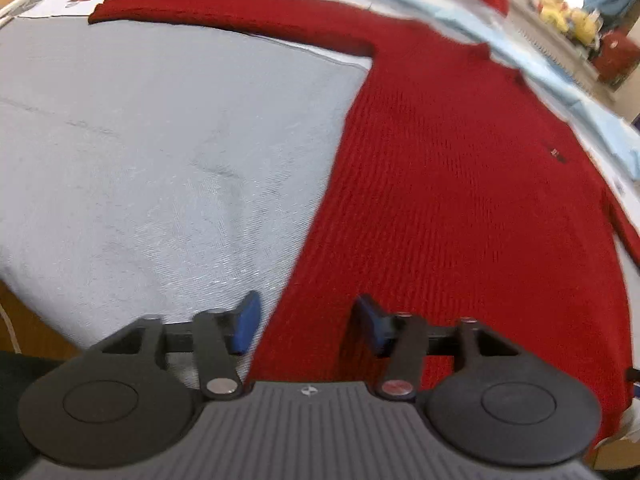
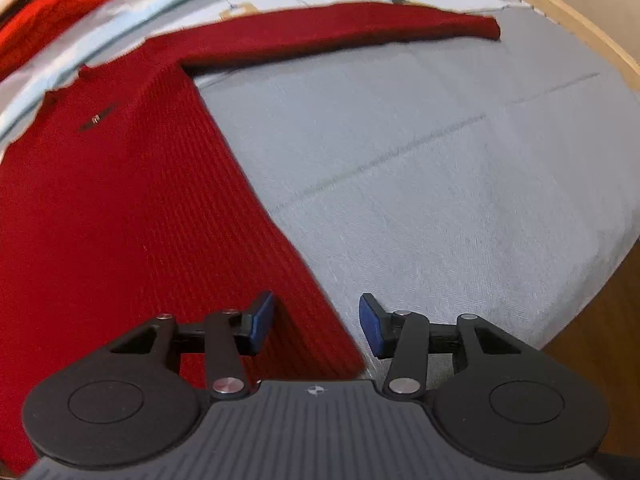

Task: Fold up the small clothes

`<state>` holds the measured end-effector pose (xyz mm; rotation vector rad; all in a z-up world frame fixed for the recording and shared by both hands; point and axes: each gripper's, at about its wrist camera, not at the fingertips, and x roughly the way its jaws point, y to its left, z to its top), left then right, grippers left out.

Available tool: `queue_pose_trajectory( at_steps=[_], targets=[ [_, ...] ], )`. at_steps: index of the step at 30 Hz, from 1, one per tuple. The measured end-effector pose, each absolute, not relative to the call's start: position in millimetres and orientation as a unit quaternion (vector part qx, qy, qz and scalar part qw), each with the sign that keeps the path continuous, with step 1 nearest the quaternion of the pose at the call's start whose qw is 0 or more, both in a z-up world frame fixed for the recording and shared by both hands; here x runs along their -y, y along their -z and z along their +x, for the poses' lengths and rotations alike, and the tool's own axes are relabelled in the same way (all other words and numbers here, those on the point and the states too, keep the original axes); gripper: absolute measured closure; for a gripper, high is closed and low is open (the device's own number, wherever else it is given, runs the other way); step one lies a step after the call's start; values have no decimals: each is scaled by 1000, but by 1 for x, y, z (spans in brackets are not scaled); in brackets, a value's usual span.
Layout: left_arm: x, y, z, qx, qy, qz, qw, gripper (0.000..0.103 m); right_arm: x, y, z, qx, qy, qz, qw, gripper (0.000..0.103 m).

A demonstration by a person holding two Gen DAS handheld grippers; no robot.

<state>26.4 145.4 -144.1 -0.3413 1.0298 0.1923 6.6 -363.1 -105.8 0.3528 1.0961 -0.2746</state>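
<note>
A red knitted sweater (image 1: 460,184) lies flat on a pale grey cloth (image 1: 140,160), with one sleeve (image 1: 224,10) stretched out to the left. In the right wrist view the same sweater (image 2: 120,208) fills the left half and its other sleeve (image 2: 340,28) reaches to the right. My left gripper (image 1: 306,326) hangs open just above the sweater's lower left side edge, with nothing pinched between its blue pads (image 1: 246,328). Open too, my right gripper (image 2: 316,324) straddles the sweater's lower right corner, and its pads (image 2: 262,320) stand apart from the fabric.
The grey cloth (image 2: 460,184) covers a wooden table (image 2: 600,360) whose edge shows at the right. A second red garment (image 2: 60,8) lies bunched at the far left beyond a light blue cloth (image 2: 120,12). Yellow soft toys (image 1: 568,12) sit far back.
</note>
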Motion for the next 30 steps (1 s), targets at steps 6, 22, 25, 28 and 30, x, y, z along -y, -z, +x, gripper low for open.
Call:
queue_pose_trajectory(
  at_steps=[6,22,25,28,30],
  targets=[
    [-144,139,19,-480,-107,-163,855,41,363,108,4,-519,123,174,828,53],
    [-147,116,-10,-458,-123,-157,866,96,365,82,-7,-477,94,173,857,95],
    [-141,124,-7,-482,-121,-137,857,95,365,86,-6,-490,102,152,852,95],
    [-129,119,-8,-471,-147,-82,866,82,354,98,0,-517,102,110,843,93],
    [-114,106,-9,-431,-146,-35,890,78,347,94,3,-498,120,92,854,83]
  ],
)
